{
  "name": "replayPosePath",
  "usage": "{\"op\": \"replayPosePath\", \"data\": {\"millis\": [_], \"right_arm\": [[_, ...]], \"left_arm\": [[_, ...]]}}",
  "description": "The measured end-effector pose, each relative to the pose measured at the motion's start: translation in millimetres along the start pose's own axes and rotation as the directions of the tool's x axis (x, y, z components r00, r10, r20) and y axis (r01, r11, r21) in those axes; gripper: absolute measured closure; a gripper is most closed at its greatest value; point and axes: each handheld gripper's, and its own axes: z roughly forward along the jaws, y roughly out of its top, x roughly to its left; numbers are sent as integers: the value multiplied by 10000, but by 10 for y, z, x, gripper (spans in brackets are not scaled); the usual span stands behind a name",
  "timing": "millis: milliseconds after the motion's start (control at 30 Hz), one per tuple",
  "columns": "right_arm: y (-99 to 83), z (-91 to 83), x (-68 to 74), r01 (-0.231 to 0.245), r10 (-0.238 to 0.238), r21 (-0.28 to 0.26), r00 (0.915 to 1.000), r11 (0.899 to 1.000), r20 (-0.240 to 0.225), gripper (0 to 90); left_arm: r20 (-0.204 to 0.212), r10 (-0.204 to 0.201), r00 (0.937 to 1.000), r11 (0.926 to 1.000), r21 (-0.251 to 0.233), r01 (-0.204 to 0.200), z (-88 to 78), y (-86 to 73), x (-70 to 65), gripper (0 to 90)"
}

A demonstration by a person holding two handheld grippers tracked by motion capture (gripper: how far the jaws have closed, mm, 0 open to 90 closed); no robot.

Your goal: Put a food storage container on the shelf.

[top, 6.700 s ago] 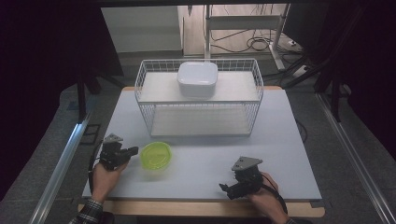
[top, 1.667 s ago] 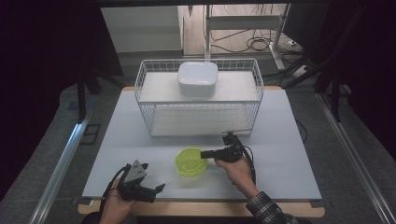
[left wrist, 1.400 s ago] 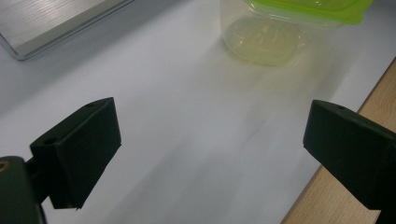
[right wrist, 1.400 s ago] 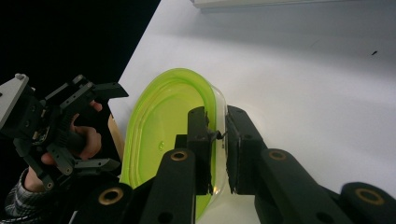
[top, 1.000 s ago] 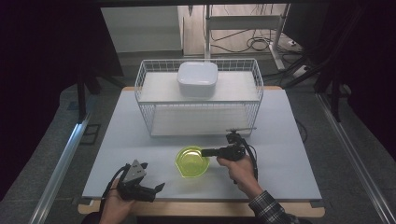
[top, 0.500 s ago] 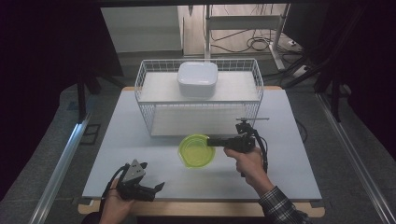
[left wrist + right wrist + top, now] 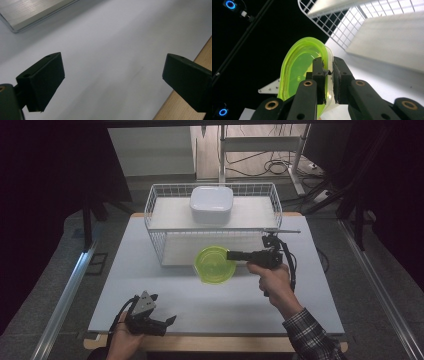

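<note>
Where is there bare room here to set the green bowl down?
Free: the white table left of the green bowl, and the strip between the left gripper and the right gripper. In the wire rack, either side of the white container. Crowded only at that container.

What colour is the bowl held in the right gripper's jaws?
Translucent lime green; the bowl shows best in the right gripper view.

You see a translucent lime-green bowl (image 7: 215,264), a white lidded container (image 7: 211,205) and a white wire basket (image 7: 155,227) with a square grid pattern. The tabletop (image 7: 150,270) is pale grey, its front edge light wood. Both grippers (image 7: 150,317) (image 7: 232,255) are black. The sleeve (image 7: 312,337) is dark plaid.
</note>
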Motion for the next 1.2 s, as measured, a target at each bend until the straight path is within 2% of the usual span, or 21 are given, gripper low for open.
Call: {"op": "replayPosePath", "data": {"millis": [400, 700, 1033, 1200], "right_arm": [[414, -188, 272, 263, -254, -704, 9996, 9972, 138, 817], [675, -239, 396, 347, -319, -1097, 9991, 9934, 277, 817], [1005, -240, 531, 490, -400, -1774, 9977, 9829, 541, 817], [1186, -221, 600, 567, -388, -2174, 9956, 9744, 857, 817]], "left_arm": [[20, -59, 10000, 10000, -26, 59, 2, -2, 5, 39], [60, -92, 9999, 10000, -29, 92, 4, -3, 6, 39], [83, -125, 9999, 9999, 6, 125, 2, -4, 7, 38], [110, -124, 9999, 9999, 21, 124, 4, -4, 8, 39]]}}
